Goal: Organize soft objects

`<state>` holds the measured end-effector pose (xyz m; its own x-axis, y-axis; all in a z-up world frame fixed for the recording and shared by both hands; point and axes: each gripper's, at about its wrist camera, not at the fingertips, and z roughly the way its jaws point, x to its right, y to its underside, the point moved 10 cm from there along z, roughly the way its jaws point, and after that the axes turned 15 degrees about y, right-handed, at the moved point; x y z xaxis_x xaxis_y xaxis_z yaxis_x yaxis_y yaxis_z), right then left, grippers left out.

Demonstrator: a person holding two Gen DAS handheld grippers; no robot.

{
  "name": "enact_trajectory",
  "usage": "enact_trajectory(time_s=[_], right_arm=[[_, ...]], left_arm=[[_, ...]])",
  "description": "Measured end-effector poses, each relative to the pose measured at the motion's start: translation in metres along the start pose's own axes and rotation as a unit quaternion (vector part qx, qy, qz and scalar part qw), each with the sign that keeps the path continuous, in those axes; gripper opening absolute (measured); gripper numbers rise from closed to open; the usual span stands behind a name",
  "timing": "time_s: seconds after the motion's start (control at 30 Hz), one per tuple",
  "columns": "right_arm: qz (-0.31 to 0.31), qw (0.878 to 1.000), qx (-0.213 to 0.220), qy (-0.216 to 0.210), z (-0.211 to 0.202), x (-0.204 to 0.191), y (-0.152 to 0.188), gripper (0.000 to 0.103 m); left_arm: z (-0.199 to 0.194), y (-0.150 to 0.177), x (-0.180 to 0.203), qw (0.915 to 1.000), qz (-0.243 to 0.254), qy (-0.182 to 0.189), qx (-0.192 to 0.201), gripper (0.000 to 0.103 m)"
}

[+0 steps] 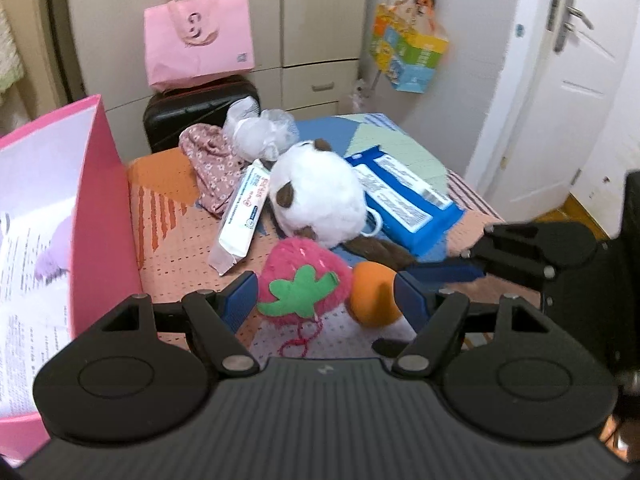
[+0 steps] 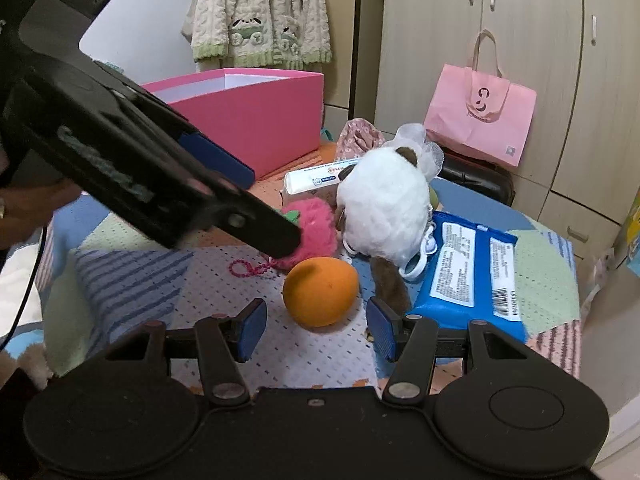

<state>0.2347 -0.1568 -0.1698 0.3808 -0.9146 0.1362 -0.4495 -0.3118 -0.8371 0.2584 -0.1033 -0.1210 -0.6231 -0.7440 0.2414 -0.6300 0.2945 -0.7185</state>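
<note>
A: Pink fuzz fills our left view: the fluffy pink strawberry plush with a green felt leaf (image 1: 302,282) lies on the patchwork bed cover (image 1: 168,240), and our left gripper (image 1: 325,296) has its blue pads spread to either side of it, not pressing.

B: We see the same from the right wrist, where that gripper's black finger reaches across to the strawberry. Our right gripper (image 2: 316,328) is released too, jaws apart just in front of the round orange soft ball (image 2: 321,291), not touching it.

A: The ball sits just beside the strawberry, on its right in our left view.

B: Behind them we have the white-and-brown stuffed animal (image 2: 386,216), resting partly on the blue wet-wipes pack (image 2: 468,276). A white wipes pack (image 1: 244,216) lies to its left.

A: And the open pink cardboard box (image 1: 96,200) stands at the left edge of the bed.
</note>
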Motion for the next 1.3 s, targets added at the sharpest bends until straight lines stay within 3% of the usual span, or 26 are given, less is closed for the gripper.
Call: enact_trajectory(time_s=[0.2,0.57,0.63,0.7,0.77,0.83,1.3], right_arm=[[0.032,0.999,0.006,0.01,0.012,-0.002,0.0,0.061],[0.066,0.996,0.033,0.041,0.012,-0.007,0.004,0.061],[0.078,0.995,0.04,0.041,0.011,-0.007,0.006,0.061],[0.088,0.994,0.042,0.044,0.011,-0.005,0.007,0.059],[0.093,0.993,0.045,0.056,0.011,-0.003,0.007,0.046],[0.095,0.993,0.046,0.059,0.011,-0.002,0.007,0.044],[0.097,0.989,0.055,0.096,0.001,0.0,0.012,0.042]], left_arm=[[0.01,0.001,-0.018,0.9982,-0.026,-0.045,0.028,0.073],[0.023,0.008,-0.028,0.9948,-0.063,-0.054,0.059,0.072],[0.023,0.011,-0.03,0.9938,-0.075,-0.048,0.066,0.068],[0.024,0.012,-0.031,0.993,-0.086,-0.038,0.072,0.058],[0.024,0.013,-0.033,0.9922,-0.093,-0.03,0.077,0.053],[0.023,0.014,-0.033,0.9917,-0.096,-0.024,0.083,0.051],[0.007,0.019,-0.027,0.9881,-0.097,-0.022,0.117,0.038]])
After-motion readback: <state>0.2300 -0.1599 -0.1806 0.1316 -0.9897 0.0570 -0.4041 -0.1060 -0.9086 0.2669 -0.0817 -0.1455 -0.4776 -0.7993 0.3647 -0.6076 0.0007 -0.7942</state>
